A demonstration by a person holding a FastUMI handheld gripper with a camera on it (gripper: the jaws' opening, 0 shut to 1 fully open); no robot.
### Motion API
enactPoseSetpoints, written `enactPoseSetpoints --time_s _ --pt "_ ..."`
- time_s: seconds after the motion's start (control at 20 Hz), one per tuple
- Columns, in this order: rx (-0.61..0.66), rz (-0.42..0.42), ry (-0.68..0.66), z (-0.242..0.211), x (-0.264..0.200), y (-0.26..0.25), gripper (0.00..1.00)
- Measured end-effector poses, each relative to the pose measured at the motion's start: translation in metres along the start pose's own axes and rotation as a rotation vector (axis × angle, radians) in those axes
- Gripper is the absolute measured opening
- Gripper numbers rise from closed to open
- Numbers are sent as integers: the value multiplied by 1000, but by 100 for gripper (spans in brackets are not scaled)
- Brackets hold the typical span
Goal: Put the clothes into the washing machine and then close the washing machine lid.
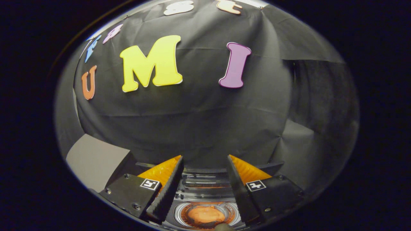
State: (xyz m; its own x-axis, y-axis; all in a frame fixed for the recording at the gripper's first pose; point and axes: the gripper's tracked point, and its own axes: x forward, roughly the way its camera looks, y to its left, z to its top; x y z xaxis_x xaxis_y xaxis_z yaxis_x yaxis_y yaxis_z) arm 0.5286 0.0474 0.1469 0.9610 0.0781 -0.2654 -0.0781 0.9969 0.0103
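The gripper (205,163) hung with its fingers apart and empty over the washing machine (205,189), whose round opening, with orange clothes (205,214) already inside, lay between the fingers toward 6 o'clock, the lid apparently not yet closed.

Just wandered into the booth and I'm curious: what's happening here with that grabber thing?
A person is holding a two-finger gripper over a small washing machine. Its fingers are spread open with nothing between them. Below and between the fingers, something orange shows in the machine's round opening, likely the clothes already in. I cannot make out the lid. The black booth wall rises beyond.
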Motion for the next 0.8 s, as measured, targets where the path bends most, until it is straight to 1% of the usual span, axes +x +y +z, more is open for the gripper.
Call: enactPoseSetpoints --time_s 0.05,0.15,0.4,0.5,0.65,0.7,0.75,0.8 --pt "5 1 6 2 1 1 84" --pt "12 -14 27 2 16 1 83" --pt "36 -45 96 -13 53 -2 84" --pt "42 -60 112 -17 60 -5 83" --pt "2 -66 165 -39 72 -6 83" --pt "-15 -69 124 -32 73 -6 83" --pt "-20 -77 117 -35 66 -10 84" --pt "-7 -67 111 -35 70 -10 89"
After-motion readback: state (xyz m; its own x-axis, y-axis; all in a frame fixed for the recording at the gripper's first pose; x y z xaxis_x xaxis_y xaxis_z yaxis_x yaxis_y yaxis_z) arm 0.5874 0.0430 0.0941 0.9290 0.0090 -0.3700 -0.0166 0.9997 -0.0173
